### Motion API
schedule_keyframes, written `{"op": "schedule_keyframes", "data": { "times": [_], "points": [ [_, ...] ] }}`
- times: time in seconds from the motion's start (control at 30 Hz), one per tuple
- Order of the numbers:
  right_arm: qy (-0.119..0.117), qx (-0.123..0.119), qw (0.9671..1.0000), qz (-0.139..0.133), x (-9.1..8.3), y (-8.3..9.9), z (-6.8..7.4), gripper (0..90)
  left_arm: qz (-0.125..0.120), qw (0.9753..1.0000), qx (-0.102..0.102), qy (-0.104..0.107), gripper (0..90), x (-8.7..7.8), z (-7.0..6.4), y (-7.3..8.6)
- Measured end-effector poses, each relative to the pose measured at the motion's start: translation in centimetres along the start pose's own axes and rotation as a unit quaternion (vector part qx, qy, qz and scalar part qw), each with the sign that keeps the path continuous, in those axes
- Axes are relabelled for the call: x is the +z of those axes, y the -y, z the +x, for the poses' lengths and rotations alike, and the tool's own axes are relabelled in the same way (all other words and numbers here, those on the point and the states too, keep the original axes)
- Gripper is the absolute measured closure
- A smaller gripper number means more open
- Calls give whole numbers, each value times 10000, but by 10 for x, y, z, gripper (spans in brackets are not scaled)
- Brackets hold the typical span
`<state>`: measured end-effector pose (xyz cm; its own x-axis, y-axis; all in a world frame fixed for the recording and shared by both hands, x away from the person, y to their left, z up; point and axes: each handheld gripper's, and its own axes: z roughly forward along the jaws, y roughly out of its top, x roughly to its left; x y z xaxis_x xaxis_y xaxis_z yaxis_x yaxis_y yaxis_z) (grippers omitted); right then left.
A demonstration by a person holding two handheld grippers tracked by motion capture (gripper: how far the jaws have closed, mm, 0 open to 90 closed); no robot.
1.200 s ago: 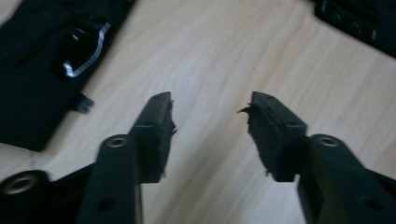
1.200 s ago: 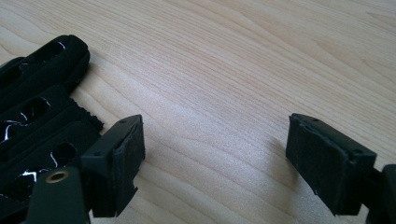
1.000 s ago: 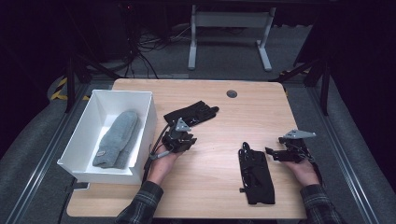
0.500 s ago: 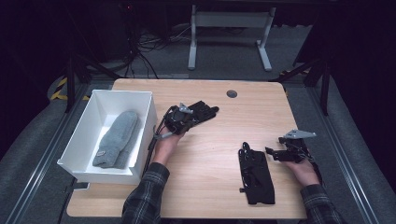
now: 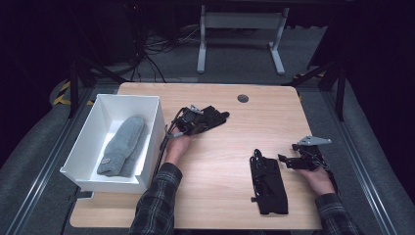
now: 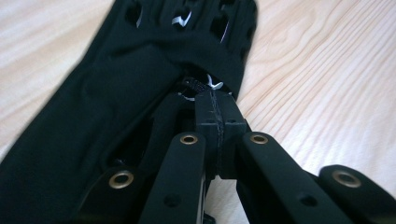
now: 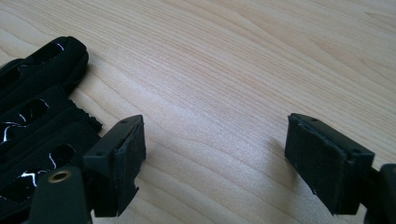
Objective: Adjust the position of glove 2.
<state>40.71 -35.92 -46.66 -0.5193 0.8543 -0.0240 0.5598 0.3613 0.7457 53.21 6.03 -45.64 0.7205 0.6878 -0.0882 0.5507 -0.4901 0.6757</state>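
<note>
A black glove lies on the wooden table just right of the white bin. My left gripper rests on its near end. In the left gripper view the jaws of my left gripper are pressed together, pinching the edge of the glove. A second black glove lies flat near the front right. My right gripper sits just right of it, low over the table. In the right gripper view my right gripper stands wide open over bare wood, with that glove at the left.
A white bin stands at the table's left edge with a grey mitten lying in it. A dark round grommet sits near the far edge. Bare wood spans the middle between the two gloves.
My left gripper has moved away from the person onto the near end of the far black glove. The right gripper and its glove have not moved.
</note>
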Motion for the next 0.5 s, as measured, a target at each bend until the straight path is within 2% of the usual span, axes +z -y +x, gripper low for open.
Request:
{"op": "schedule_keyframes", "data": {
  "times": [0.07,0.27,0.4,0.5],
  "points": [
    [1,-1,10000,0,0,0,0,210,-5,10000,-26,23,900,-1,0,1],
    [3,-2,10000,1,0,0,0,210,66,9999,88,119,900,-3,-8,4],
    [4,-3,10000,2,0,0,0,210,42,9996,11,272,900,-6,-14,9],
    [5,-4,10000,3,0,0,0,209,22,9988,-103,486,900,-8,-23,15]
  ]
}}
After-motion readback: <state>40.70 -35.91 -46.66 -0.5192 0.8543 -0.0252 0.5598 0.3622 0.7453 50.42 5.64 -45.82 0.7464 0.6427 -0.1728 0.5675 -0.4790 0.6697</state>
